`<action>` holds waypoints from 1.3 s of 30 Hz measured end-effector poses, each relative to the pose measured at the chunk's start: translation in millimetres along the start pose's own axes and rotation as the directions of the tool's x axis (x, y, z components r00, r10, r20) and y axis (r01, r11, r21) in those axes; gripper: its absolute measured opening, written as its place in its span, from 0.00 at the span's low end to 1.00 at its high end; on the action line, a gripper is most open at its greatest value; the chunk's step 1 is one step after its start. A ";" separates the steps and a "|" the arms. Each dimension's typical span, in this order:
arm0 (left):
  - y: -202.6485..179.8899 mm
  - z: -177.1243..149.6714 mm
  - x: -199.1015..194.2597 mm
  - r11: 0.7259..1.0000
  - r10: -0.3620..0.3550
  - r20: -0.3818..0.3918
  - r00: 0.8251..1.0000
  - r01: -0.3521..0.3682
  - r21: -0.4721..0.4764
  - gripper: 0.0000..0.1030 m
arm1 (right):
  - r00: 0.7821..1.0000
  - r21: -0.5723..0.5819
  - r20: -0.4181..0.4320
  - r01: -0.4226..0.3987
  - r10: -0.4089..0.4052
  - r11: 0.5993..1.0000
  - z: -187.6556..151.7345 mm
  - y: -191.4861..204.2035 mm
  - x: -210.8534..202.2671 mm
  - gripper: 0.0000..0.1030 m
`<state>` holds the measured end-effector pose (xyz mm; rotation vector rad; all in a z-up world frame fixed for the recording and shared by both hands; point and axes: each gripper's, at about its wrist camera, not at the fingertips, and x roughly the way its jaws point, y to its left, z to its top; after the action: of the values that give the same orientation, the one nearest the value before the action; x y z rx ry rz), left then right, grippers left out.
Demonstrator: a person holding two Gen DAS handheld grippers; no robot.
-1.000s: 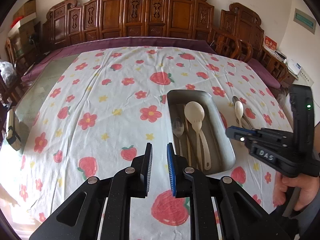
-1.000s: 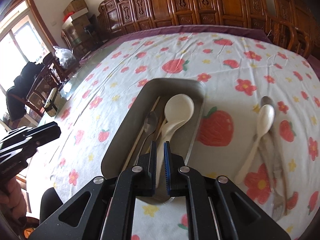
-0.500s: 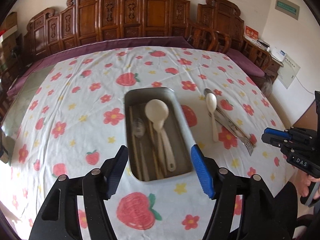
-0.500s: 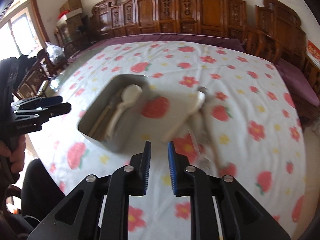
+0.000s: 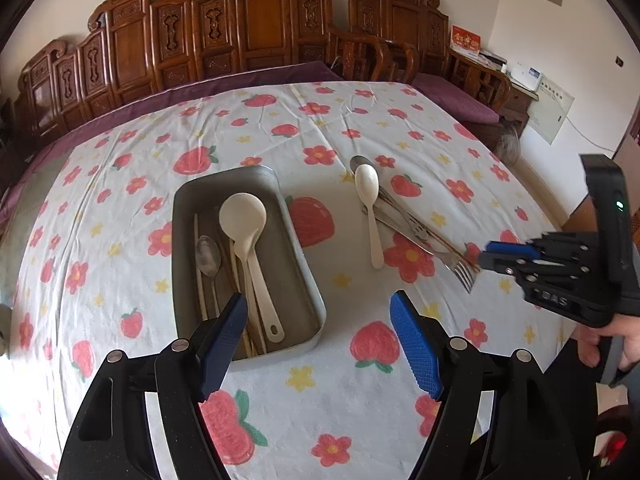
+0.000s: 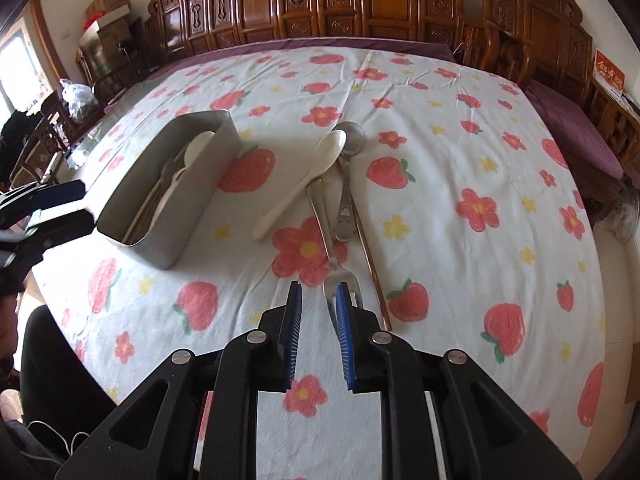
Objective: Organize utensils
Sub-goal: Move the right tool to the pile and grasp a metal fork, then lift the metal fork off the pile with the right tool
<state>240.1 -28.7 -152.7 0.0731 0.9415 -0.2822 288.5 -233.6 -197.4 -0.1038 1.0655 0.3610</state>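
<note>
My left claw [image 5: 316, 336] tilts steeply down above the near end of the metal tray [image 5: 308, 280], its jaws opening wide with nothing between them. The tray on the counter [image 5: 280, 380] holds a white ladle [image 5: 248, 236], a steel spoon [image 5: 208, 256] and chopsticks. My right claw [image 6: 316, 320] also points steeply down, jaws a little apart and empty, its tips just over the fork [image 6: 332, 256] tines. The fork lies on the flowered cloth beside a white spoon [image 6: 304, 184], a steel spoon [image 6: 347, 168] and a chopstick [image 6: 368, 248], right of the tray. A hand [image 5: 616, 344] grips the right claw's handle.
</note>
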 end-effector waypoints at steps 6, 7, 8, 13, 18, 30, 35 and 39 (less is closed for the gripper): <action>-5.7 -3.3 4.0 1.000 0.002 -0.016 1.000 -0.002 0.010 0.69 | 0.997 -0.017 -0.054 0.046 -0.047 0.999 11.4 8.5 32.2 0.33; -6.2 -3.5 3.5 1.000 0.002 -0.016 1.000 -0.002 0.009 0.69 | 0.997 -0.025 -0.059 0.050 -0.051 0.998 12.0 10.3 35.4 0.33; -6.5 -3.8 3.4 1.000 0.002 -0.016 1.000 -0.002 0.009 0.69 | 0.996 -0.040 -0.065 0.053 -0.055 0.998 12.2 13.3 39.5 0.34; -6.9 -5.0 3.2 1.000 0.004 -0.017 1.000 -0.003 0.012 0.69 | 0.986 -0.124 -0.086 0.135 -0.146 0.983 9.2 19.2 53.5 0.34; -7.3 -4.7 3.4 1.000 0.010 -0.017 1.000 -0.009 0.019 0.69 | 0.977 -0.182 -0.094 0.174 -0.193 0.968 4.5 23.3 57.0 0.34; -1.1 -2.7 -4.0 0.999 0.036 0.000 0.999 -0.036 0.010 0.69 | 0.972 -0.107 -0.128 0.182 -0.195 0.977 4.9 -2.3 60.5 0.04; -3.9 -3.1 -2.0 0.999 0.034 -0.009 0.999 -0.034 0.011 0.69 | 0.976 -0.103 -0.135 0.156 -0.170 0.982 2.7 -2.0 55.0 0.04; -8.7 -1.7 -0.2 0.999 0.029 -0.010 1.000 -0.029 0.021 0.69 | 0.982 -0.094 -0.145 0.104 -0.117 0.990 -4.5 0.7 43.7 0.04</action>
<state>236.3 -36.7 -153.0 0.1070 0.9471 -0.2647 303.4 -223.6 -237.6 -0.2697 1.1878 0.3016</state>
